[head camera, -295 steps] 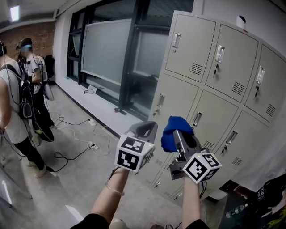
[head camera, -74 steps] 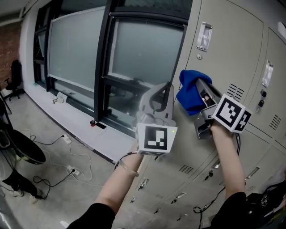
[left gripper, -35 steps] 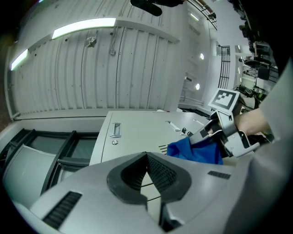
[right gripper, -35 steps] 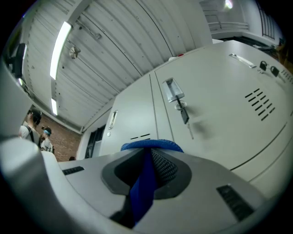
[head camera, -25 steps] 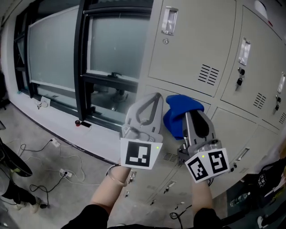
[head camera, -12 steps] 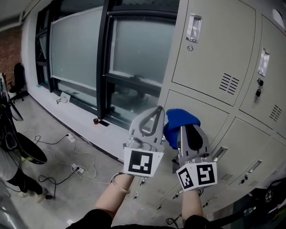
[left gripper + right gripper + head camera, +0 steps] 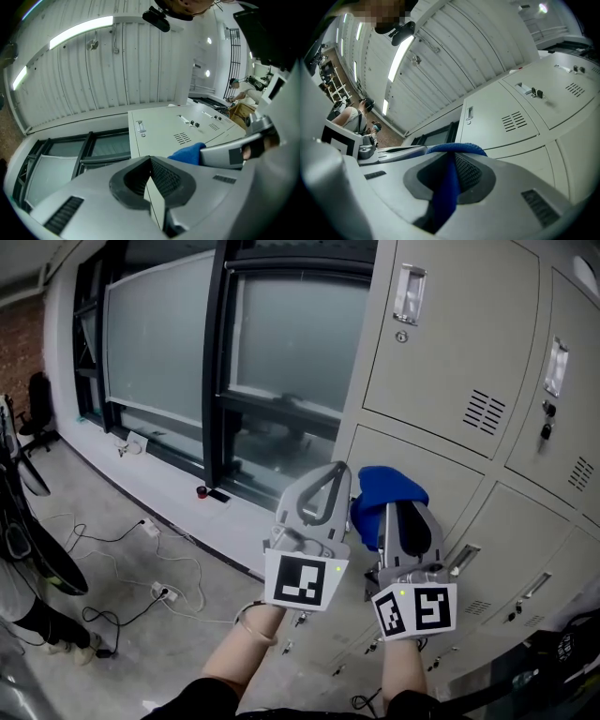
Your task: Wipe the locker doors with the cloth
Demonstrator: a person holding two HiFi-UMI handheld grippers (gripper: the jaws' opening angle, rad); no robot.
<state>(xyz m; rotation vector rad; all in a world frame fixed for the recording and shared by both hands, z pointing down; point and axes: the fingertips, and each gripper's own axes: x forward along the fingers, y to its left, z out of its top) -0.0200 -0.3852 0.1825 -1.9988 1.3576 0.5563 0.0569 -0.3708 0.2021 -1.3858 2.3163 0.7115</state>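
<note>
A blue cloth [image 7: 382, 499] is bunched at the tip of my right gripper [image 7: 405, 514], which is shut on it and presses it against a beige locker door [image 7: 424, 479] in the middle row. The right gripper view shows the blue cloth [image 7: 449, 183] pinched between the jaws, with the locker doors [image 7: 511, 117] beyond. Just to the left, my left gripper [image 7: 323, 491] is shut and holds nothing. In the left gripper view the closed jaws point at the lockers [image 7: 168, 129], and the blue cloth [image 7: 188, 153] shows at the right.
The upper locker door [image 7: 459, 343] carries a recessed handle [image 7: 409, 294] and a vent [image 7: 483, 412]. A dark-framed window [image 7: 216, 362] stands left of the lockers. Cables [image 7: 169, 563] lie on the grey floor. A person [image 7: 28, 559] stands at the far left.
Across the earlier frames the right gripper carried the cloth from the upper door down to the middle-row door. Over the last half second both grippers shifted slightly to the right.
</note>
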